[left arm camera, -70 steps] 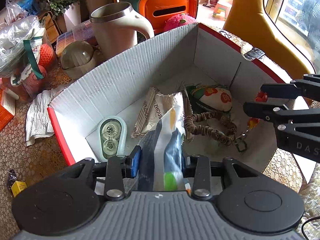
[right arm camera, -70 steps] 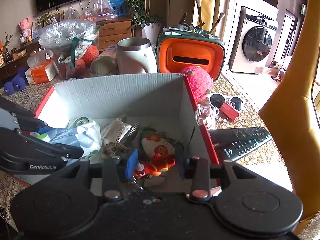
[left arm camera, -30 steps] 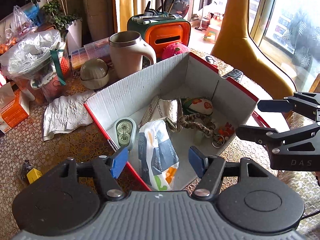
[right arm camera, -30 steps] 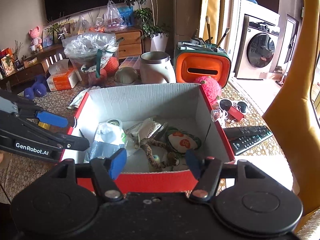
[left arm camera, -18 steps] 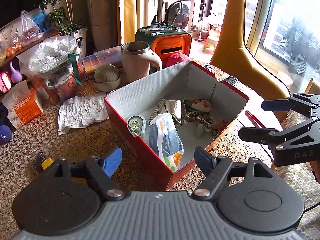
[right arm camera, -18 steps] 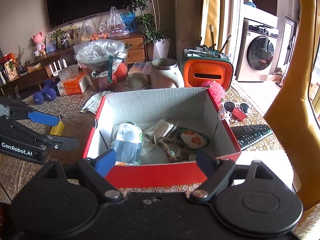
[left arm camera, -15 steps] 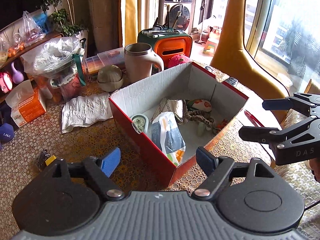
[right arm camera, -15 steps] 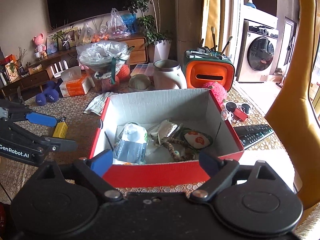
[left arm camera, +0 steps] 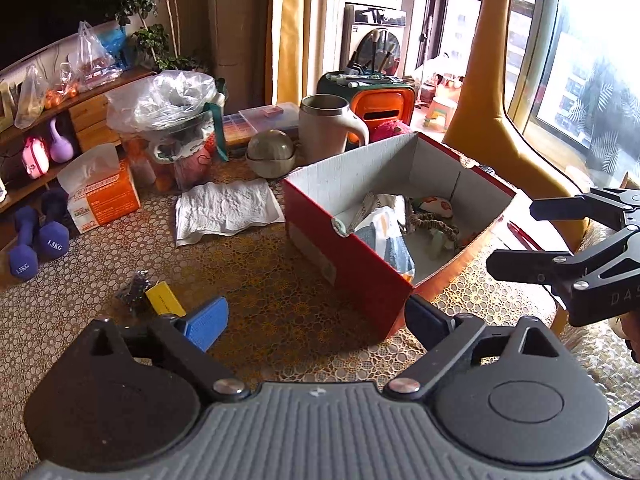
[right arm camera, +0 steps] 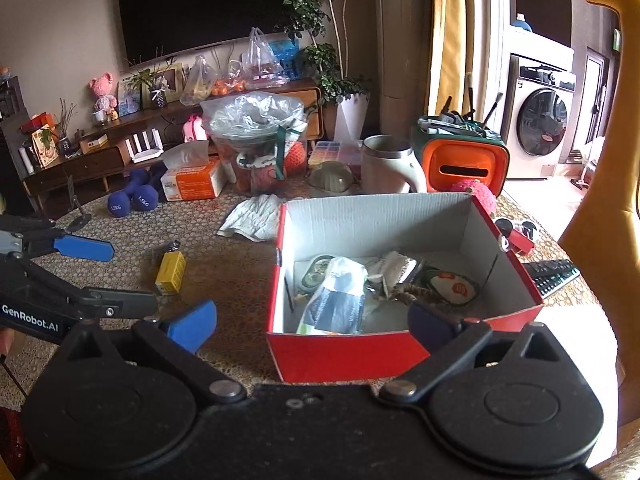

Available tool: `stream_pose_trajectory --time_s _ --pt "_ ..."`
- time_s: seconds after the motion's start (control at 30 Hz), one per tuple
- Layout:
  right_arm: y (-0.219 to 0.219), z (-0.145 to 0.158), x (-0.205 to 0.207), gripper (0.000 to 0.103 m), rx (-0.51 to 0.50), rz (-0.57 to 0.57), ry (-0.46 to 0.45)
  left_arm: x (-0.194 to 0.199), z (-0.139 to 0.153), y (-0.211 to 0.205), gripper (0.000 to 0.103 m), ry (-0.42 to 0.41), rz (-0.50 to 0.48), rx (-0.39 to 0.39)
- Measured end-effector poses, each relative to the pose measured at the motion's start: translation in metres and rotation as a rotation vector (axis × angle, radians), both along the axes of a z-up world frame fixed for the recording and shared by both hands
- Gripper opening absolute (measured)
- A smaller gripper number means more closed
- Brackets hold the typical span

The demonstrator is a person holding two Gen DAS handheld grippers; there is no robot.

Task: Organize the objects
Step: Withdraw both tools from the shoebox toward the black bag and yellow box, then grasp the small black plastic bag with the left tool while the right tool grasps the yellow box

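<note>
The left gripper (left arm camera: 316, 320) has its jaws spread wide and grasps nothing; it hangs over bare bench (left arm camera: 248, 272) short of the red box (left arm camera: 352, 256). The right gripper (right arm camera: 312, 320) is likewise released and empty, its jaws straddling the near wall of the box (right arm camera: 344, 356).

The left view alone shows the right gripper (left arm camera: 568, 240) from the side, off the box's right corner, and a red pen (left arm camera: 520, 236) lying on the bench beyond that corner. The right view alone shows the left gripper (right arm camera: 76, 276) from the side, well left of the box, along with a TV (right arm camera: 208, 4) on the wall, a black remote (right arm camera: 552, 274) just right of the box, and the box floor laid open.

In the box: one white-and-grey pouch (right arm camera: 336, 300) leaning at the left, one round tape case (right arm camera: 316, 274) behind it, one foil packet (right arm camera: 396, 268), one braided cord (right arm camera: 412, 292) and one oval printed pouch (right arm camera: 452, 288) at the right.

On the bench outside: one yellow box (right arm camera: 171, 267) left of the red box, touching a small dark thing I cannot make out; one crumpled paper towel (left arm camera: 226, 210); one beige mug (left arm camera: 326, 130); one orange case (right arm camera: 464, 164); one tissue box (left arm camera: 102, 196); two blue dumbbells (left arm camera: 38, 246) side by side.
</note>
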State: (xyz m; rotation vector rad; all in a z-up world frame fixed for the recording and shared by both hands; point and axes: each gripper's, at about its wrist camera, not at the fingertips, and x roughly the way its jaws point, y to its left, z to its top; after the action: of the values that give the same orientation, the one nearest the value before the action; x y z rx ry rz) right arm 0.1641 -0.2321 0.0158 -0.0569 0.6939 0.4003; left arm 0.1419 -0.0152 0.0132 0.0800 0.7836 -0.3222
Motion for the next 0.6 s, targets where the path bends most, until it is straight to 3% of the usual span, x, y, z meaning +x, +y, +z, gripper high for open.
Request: stream_pose_trajectory --time_s 0.4,0.6 --pt "0.076 -0.011 -0.019 0.102 -0.015 0.150 -0.056 -0.009 -0.020 0.091 0.099 -0.018 0.179 -0.024" --pt "0.112 -0.024 -0.014 0.101 -0.030 0.211 -0.044 0.000 -0.035 0.123 0.099 -0.036 0.224 0.008"
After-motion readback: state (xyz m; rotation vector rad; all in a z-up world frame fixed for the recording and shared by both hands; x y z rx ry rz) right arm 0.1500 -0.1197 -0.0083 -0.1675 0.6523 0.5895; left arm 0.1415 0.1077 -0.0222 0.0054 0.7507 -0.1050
